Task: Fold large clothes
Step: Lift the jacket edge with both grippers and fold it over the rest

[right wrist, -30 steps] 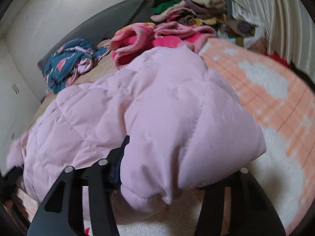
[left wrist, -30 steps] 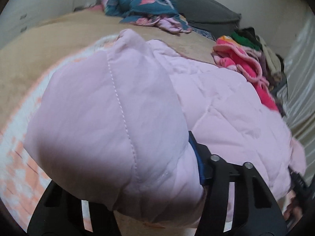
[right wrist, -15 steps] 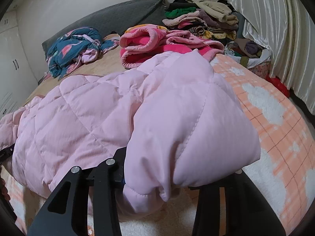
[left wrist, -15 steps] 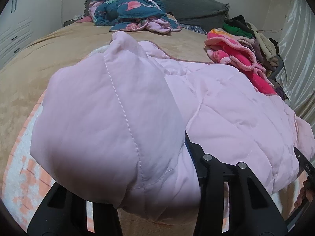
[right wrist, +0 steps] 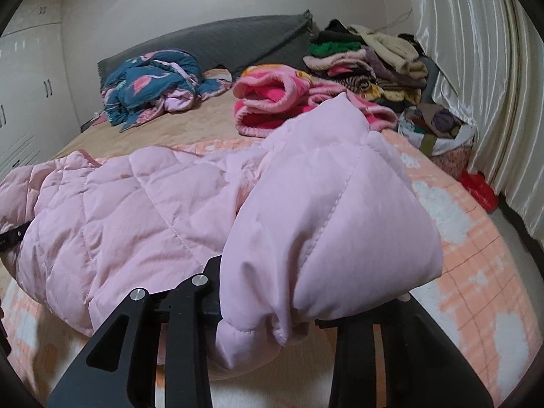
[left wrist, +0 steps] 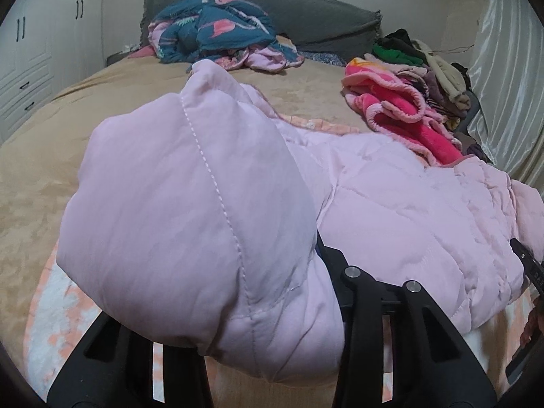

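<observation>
Pink quilted padding fills the near field of both wrist views: the puffy jacket (left wrist: 391, 210) bulges up between each pair of black jaws. The left gripper (left wrist: 268, 340) has a thick wad of one near corner bunched between its jaws, which are closing on it, the fabric ballooning over the tips so the pads themselves are hidden. The right gripper (right wrist: 272, 319) does the same at the other near corner, its jaws also closing with a fat roll of jacket (right wrist: 142, 204) caught between them. Taking both corners at once looks like the start of a fold, so that the near edge can be carried over the body as one straight line, not dragged askew. Between the two holds the rest of the jacket lies spread across the near part of the bed, on a peach and white checked blanket (right wrist: 476, 272) that gives a flat working patch. Beyond it the tan bedspread (left wrist: 85, 119) runs back bare. At the far right sits a bright pink fleece garment (left wrist: 401, 112), with a stack of folded clothes (right wrist: 360, 64) just behind it, probably the finished pile kept clear of the work. At the far left a crumpled blue patterned garment (left wrist: 217, 30) lies against the grey headboard (left wrist: 326, 20).
</observation>
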Demonstrator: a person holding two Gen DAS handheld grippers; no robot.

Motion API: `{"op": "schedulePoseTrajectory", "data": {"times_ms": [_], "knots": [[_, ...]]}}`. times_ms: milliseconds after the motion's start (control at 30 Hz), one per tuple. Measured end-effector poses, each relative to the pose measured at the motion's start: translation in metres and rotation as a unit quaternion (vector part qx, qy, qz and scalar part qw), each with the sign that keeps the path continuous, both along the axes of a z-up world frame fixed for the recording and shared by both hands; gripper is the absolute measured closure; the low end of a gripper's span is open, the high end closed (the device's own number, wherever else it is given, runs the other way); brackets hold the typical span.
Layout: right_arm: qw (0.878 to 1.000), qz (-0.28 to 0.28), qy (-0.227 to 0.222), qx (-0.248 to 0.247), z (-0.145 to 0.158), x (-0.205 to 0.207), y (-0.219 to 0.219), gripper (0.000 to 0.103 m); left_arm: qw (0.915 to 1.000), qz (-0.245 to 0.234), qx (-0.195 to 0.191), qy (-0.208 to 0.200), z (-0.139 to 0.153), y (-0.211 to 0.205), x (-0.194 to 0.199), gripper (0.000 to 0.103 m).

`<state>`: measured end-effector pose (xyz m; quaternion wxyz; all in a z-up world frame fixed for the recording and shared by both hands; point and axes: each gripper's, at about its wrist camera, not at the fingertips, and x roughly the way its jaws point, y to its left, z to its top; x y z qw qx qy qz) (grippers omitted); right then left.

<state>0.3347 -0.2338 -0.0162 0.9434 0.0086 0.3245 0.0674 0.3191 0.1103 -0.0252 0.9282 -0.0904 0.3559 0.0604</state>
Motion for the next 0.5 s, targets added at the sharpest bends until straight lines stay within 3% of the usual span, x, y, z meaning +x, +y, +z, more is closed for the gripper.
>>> {"op": "schedulePoseTrajectory", "data": {"times_ms": [500], "knots": [[0.999, 0.028, -0.023, -0.010, 0.028, -0.079, -0.002, 0.072, 0.9993, -0.021, 0.031, -0.003, 0.022, -0.015, -0.060, 0.072]]}}
